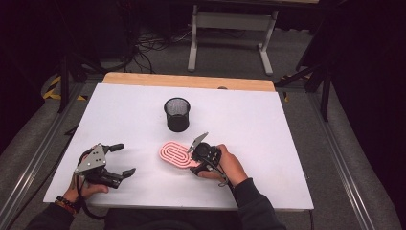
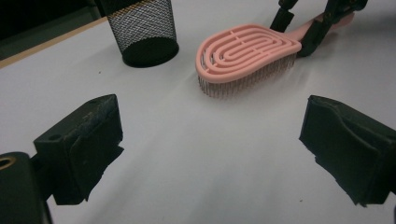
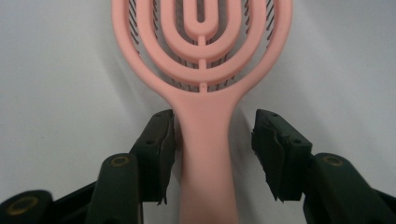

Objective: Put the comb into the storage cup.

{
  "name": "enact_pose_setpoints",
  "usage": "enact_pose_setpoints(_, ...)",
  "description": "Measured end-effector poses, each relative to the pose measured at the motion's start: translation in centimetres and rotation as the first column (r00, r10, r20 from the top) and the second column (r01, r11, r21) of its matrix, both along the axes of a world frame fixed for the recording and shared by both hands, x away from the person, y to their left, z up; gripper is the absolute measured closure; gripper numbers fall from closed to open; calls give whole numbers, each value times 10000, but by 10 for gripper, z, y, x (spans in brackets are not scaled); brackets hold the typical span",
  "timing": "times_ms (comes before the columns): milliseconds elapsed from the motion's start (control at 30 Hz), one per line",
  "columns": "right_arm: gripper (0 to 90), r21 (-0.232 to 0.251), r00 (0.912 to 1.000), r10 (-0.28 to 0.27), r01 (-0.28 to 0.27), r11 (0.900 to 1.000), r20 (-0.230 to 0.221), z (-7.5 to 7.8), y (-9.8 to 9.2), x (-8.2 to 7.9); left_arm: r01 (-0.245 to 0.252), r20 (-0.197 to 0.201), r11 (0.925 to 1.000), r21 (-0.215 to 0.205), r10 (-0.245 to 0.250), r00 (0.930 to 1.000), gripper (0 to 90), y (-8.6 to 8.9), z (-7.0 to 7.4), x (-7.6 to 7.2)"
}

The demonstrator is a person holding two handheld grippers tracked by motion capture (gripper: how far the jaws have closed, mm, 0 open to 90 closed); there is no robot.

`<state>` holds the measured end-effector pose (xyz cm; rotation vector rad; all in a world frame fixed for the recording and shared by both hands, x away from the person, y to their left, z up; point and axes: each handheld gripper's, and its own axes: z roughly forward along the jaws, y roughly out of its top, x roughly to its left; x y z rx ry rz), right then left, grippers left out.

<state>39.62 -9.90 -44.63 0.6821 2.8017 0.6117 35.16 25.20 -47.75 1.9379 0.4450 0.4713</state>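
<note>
A pink vented hairbrush (image 1: 174, 154) lies bristles down on the white table (image 1: 287, 143), just in front of a black mesh cup (image 1: 177, 114). My right gripper (image 1: 194, 164) reaches in from the brush's right end. In the right gripper view its jaws straddle the brush handle (image 3: 205, 154): the left pad (image 3: 161, 140) touches it, and the right pad (image 3: 271, 144) stands a little apart from it. My left gripper (image 1: 125, 159) rests at the front left, open wide with nothing between its pads (image 2: 84, 140). From there I see the brush (image 2: 247, 51) and the cup (image 2: 142, 28) ahead.
The table's wooden far edge (image 1: 189, 80) borders a dark floor with cables and a white frame (image 1: 230, 28). Bare white surface stretches left of the cup and right of the brush.
</note>
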Motion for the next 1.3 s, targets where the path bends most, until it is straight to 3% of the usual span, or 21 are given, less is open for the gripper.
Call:
enact_pose_setpoints(267, 670, 281, 9994, 217, -209, 9994, -274, 0, 0, 2, -30, -47, 10000, -25, 30, 10000, 69, 3, 0, -1)
enact_pose_setpoints(600, 688, 339, 9992, 380, -385, 9987, 136, -1, 0, -3, -46, 68, 9998, 203, 44, 10000, 74, 4, 0, -4)
enact_pose_setpoints(767, 690, 514, 9986, 374, -394, 9979, 386, -2, -1, -3, -65, -20, 10000, 58, 65, 10000, 79, 5, 1, -3)
enact_pose_setpoints(1000, 690, 984, 9908, 137, -272, 9948, 1345, -2, -7, -4, -67, 23, 9998, 191, 67, 10000, 85, 5, 0, -3)
enact_pose_setpoints(1300, 691, 1747, 9770, -149, -230, 9844, 2125, 5, -11, -10, -241, 28, 9996, 175, 241, 9997, 86, 8, 1, -6)
